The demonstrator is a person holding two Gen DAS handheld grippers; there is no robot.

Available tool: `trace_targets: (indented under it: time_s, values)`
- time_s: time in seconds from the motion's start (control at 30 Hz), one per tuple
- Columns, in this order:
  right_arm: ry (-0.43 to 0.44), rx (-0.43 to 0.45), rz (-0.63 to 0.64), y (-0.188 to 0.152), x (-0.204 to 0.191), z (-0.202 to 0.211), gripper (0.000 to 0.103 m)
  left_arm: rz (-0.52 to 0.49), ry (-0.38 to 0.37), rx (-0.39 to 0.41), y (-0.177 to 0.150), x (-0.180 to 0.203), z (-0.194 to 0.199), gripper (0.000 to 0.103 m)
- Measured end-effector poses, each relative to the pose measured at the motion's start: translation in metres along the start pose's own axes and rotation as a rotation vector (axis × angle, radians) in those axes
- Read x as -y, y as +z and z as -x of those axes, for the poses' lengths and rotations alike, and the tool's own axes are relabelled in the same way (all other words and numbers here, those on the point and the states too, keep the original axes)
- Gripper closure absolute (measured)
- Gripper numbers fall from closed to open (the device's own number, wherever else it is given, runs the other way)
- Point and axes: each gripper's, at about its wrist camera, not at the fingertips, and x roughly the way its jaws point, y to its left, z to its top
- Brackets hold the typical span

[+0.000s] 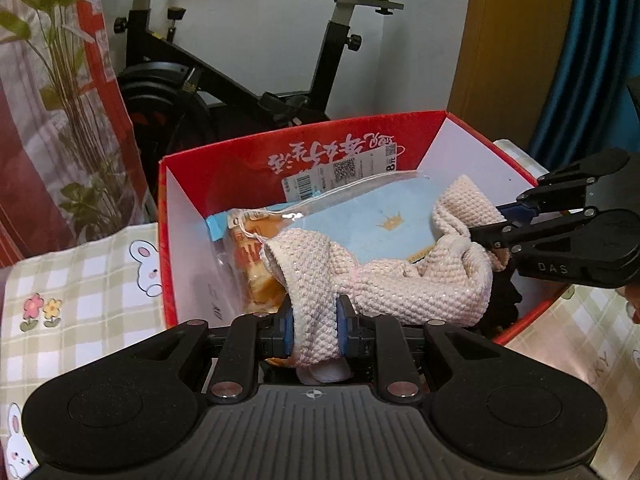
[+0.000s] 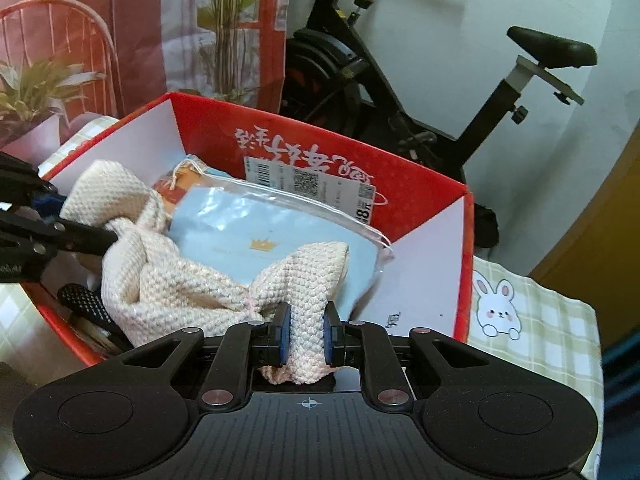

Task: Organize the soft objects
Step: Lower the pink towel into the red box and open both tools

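While the left gripper (image 1: 316, 330) pinches one end of a cream knitted cloth (image 1: 400, 276) between its blue pads (image 1: 285, 330), the right gripper (image 2: 306, 330) pinches the other end, so both have their jaws nearly together with the cloth squeezed tight in between. A small bit of cloth sticks out behind each pair of pads, toward the camera.

From the left gripper the cloth runs away and off to the right, all the way to the right gripper (image 1: 500, 220), which comes in from the right side. So the long way of the cloth goes from one gripper to the other. It sags and bunches in the middle and is not pulled flat. From the right gripper, the same cloth (image 2: 168, 280) runs away and to the left, up to the left gripper (image 2: 92, 236).

Just past both grippers, the cloth hangs over the open red box (image 1: 468, 120). Under it, inside the box, lies a clear plastic bag with a light blue card (image 1: 384, 220) that has a little gold crown. Beside that, farther from the right gripper, is an orange packet (image 1: 256, 268). A black thing (image 2: 86, 304) lies in the box below the cloth; I cannot tell what it is.

The box sits on a checked tablecloth with bunnies (image 1: 80, 288). Far behind the box stands a black exercise bike (image 1: 240, 92).
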Motion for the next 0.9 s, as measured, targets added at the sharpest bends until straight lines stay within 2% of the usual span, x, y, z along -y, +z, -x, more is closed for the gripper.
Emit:
trace_targets:
  time_s: [0.17, 0.27, 0.37, 0.4, 0.43, 0.5, 0.53, 0.57, 0.67, 0.7, 0.77, 0.9]
  values:
    - [0.027, -0.027, 0.002, -0.004, 0.001, 0.001, 0.088, 0.008, -0.005, -0.017, -0.004, 0.000, -0.001, 0.080]
    - [0.030, -0.025, -0.003, -0.005, 0.002, 0.005, 0.084, 0.009, 0.003, -0.011, -0.004, 0.000, 0.004, 0.074]
    - [0.017, -0.015, 0.001, -0.006, 0.000, 0.011, 0.081, 0.023, 0.025, 0.004, -0.003, -0.002, 0.011, 0.053]
    - [0.014, -0.007, 0.000, -0.006, 0.000, 0.013, 0.080, 0.031, 0.031, 0.018, -0.002, -0.003, 0.014, 0.039]
    - [0.013, 0.002, -0.006, -0.006, 0.001, 0.016, 0.075, 0.041, 0.029, 0.033, -0.002, -0.004, 0.018, 0.027]
    - [0.004, 0.023, -0.023, -0.007, 0.003, 0.022, 0.065, 0.062, 0.030, 0.065, -0.001, -0.006, 0.025, 0.017]
    - [-0.001, 0.035, -0.032, -0.007, 0.003, 0.026, 0.055, 0.068, 0.036, 0.078, -0.001, -0.006, 0.029, 0.014]
    - [-0.005, 0.048, -0.039, -0.008, 0.004, 0.029, 0.047, 0.074, 0.045, 0.091, 0.000, -0.005, 0.032, 0.013]
    - [-0.013, 0.084, -0.054, -0.009, 0.005, 0.041, 0.030, 0.089, 0.060, 0.121, 0.001, -0.004, 0.041, 0.007]
    - [-0.013, 0.095, -0.059, -0.009, 0.005, 0.045, 0.028, 0.096, 0.063, 0.131, 0.000, -0.003, 0.044, 0.006]
    - [-0.015, 0.113, -0.064, -0.011, 0.004, 0.053, 0.014, 0.107, 0.066, 0.145, -0.002, -0.002, 0.050, 0.003]
    - [-0.017, 0.149, -0.061, -0.015, -0.001, 0.068, 0.002, 0.124, 0.072, 0.161, -0.009, 0.004, 0.061, 0.000]
